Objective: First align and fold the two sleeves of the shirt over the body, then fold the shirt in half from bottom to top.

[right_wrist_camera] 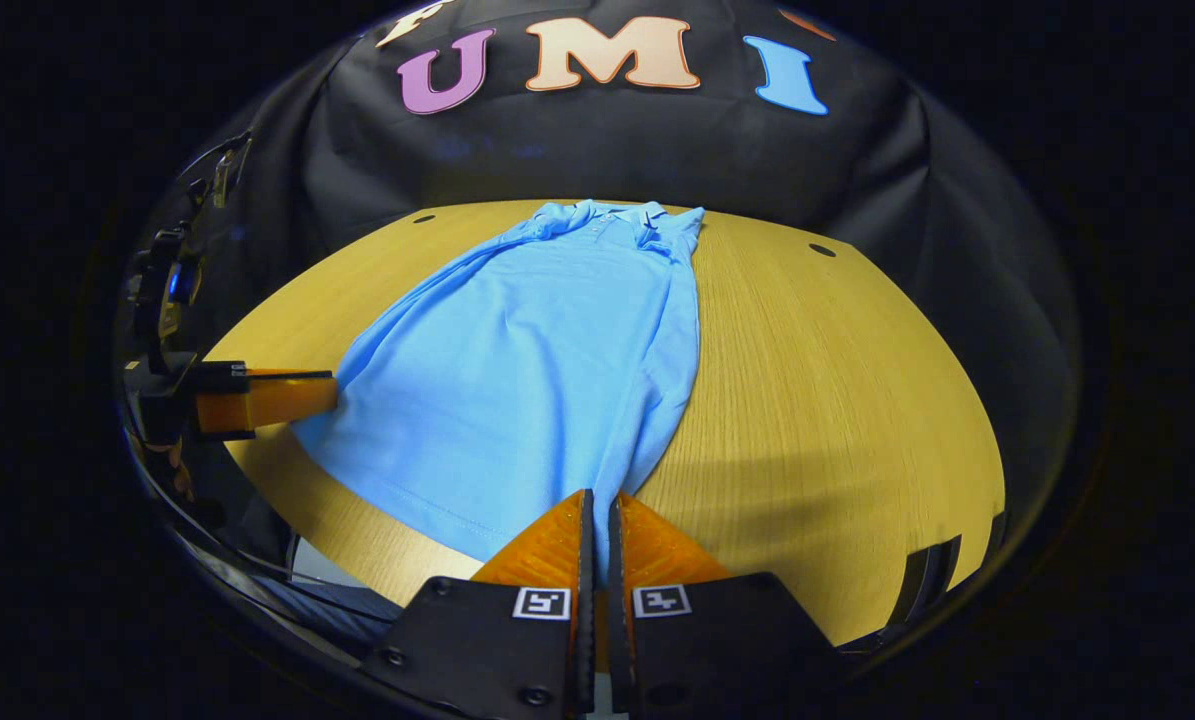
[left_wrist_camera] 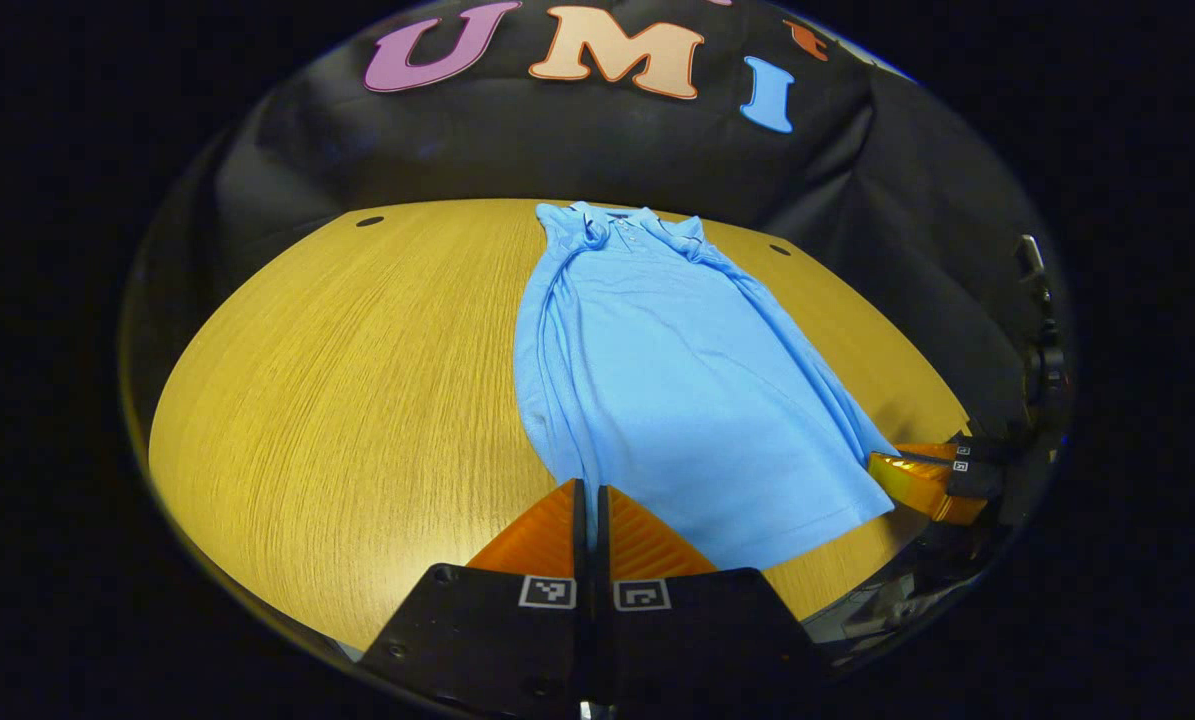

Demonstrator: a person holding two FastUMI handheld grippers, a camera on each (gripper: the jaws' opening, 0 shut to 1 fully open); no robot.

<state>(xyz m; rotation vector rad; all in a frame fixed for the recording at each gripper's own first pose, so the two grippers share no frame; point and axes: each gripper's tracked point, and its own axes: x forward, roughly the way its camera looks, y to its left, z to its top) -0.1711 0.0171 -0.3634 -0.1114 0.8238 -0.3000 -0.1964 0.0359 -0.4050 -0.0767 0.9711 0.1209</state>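
Observation:
A light blue polo shirt (left_wrist_camera: 677, 400) (right_wrist_camera: 527, 380) lies flat on the wooden table (left_wrist_camera: 357, 400) (right_wrist_camera: 837, 400). Its collar (left_wrist_camera: 617, 225) (right_wrist_camera: 607, 215) is at the far end, the sleeves are folded in over the body, and the hem is nearest me. My left gripper (left_wrist_camera: 589, 488) is shut at the hem's left corner, pinching the fabric edge; it also shows at the left of the right gripper view (right_wrist_camera: 332, 398). My right gripper (right_wrist_camera: 602, 498) is shut on the hem's right corner, with blue cloth between its fingers; the left gripper view has it at the right (left_wrist_camera: 877, 465).
The table's front edge runs just under both grippers. Bare wood stretches left of the shirt in the left gripper view and right of it in the right gripper view. Small dark holes (left_wrist_camera: 369, 221) (right_wrist_camera: 823, 249) mark the far corners. Black cloth hangs behind.

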